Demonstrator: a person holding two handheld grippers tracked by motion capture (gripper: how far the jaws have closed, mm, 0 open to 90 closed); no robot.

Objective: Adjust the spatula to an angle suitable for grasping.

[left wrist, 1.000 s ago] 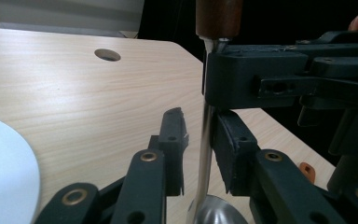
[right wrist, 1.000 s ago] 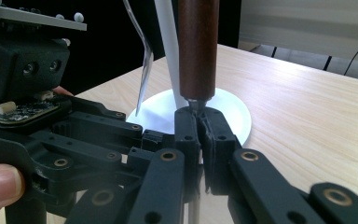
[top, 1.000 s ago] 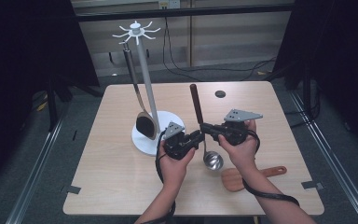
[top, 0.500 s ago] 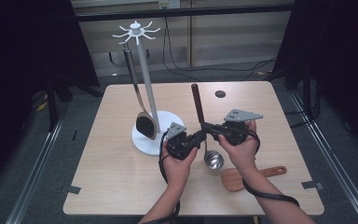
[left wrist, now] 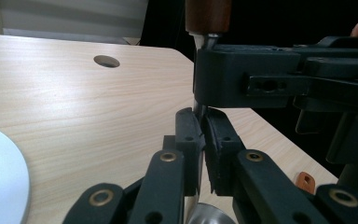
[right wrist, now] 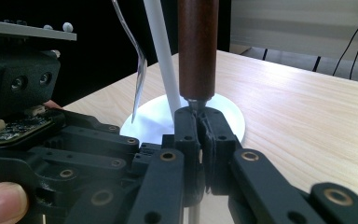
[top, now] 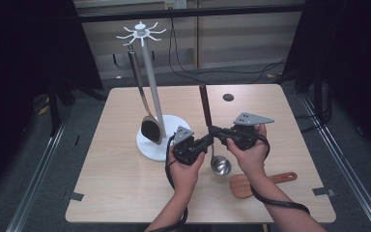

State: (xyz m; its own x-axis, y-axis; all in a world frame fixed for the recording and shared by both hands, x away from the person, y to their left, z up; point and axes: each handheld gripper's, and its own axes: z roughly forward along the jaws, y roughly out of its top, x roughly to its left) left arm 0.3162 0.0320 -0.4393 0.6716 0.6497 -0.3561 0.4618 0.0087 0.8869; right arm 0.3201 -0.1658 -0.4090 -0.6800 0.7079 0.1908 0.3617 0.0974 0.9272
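You are working over a pale wooden tabletop (top: 125, 193) that is sitting in a dark room, with black curtains at both sides and cables trailing along the floor behind. The near left of the tabletop is lying open, and the far right corner past the round hole (top: 228, 97) is open too. The white utensil stand (top: 147, 87) is rising from its round base left of centre, with a dark-bowled spoon (top: 150, 129) hanging against its pole. A wooden spatula (top: 251, 183) is lying near the front right edge, just beside your right forearm.

You are holding the ladle (top: 204, 104) upright at mid-table — its brown handle is pointing up and its steel bowl is hanging low, close to the tabletop. Your right gripper (top: 215, 131) is clamping the metal neck just under the handle. Your left gripper (top: 207, 141) has just been closing its jaws — they are now pinching the same neck just below the right one's.
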